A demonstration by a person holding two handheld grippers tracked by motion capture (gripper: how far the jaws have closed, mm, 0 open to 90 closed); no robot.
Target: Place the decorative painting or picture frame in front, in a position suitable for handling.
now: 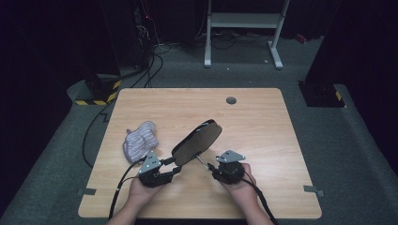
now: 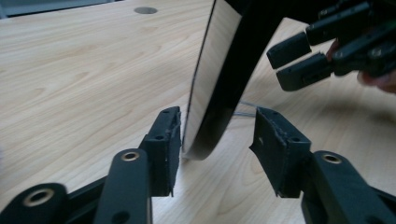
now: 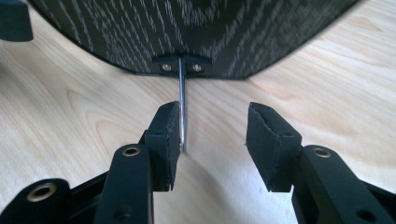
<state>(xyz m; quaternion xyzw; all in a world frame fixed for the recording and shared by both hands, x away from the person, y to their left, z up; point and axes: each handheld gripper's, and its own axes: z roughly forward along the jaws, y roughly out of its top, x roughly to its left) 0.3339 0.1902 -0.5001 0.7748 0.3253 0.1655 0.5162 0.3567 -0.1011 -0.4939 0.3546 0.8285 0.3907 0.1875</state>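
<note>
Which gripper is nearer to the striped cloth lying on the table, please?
The left. The left gripper sits just below and right of the striped cloth, at the mirror's lower edge; the right gripper is farther right, beyond the mirror's wire stand.

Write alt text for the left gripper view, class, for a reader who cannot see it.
A dark oval mirror stands tilted on edge between the open jaws of the left tool, one pad beside its face. The right tool reaches in at the upper right over the wooden table.
</note>
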